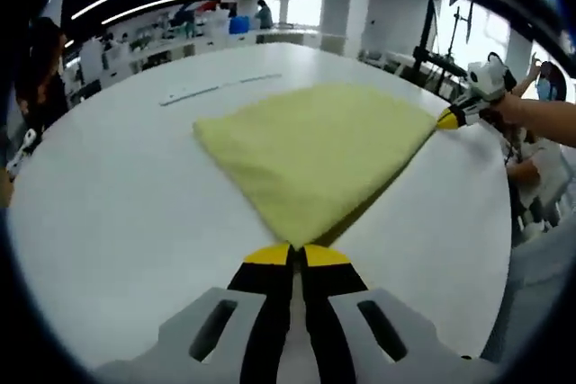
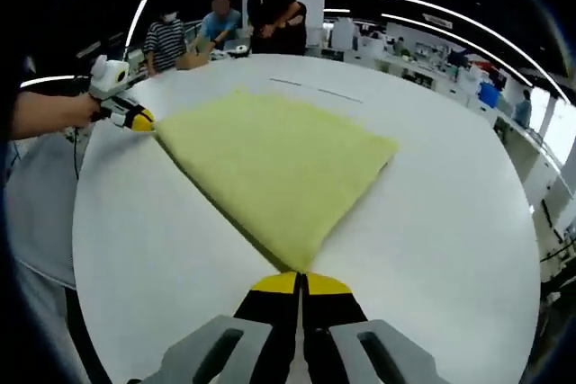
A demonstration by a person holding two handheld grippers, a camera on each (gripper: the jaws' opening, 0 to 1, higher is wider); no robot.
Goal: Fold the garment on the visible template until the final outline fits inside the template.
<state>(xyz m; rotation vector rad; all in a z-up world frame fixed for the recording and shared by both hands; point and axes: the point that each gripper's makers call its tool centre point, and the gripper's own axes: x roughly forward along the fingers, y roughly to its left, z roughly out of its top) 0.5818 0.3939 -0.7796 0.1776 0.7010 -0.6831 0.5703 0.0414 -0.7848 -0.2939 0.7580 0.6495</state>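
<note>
Yellow folded cloth garment [image 1: 317, 152] lies flat mid round white table [image 1: 117, 213]; I hold one corner pinched in the left gripper [image 1: 298, 251], opposite corner in the right gripper [image 2: 301, 280], jaws closed. No readable labels; open-plan lab w/ people [image 2: 193, 33] beyond table.

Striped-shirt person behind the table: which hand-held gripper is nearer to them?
Left. The left hand-held gripper grips a yellow cloth corner near the table edge in front of that person; the right hand-held gripper holds another corner, farther away.
</note>
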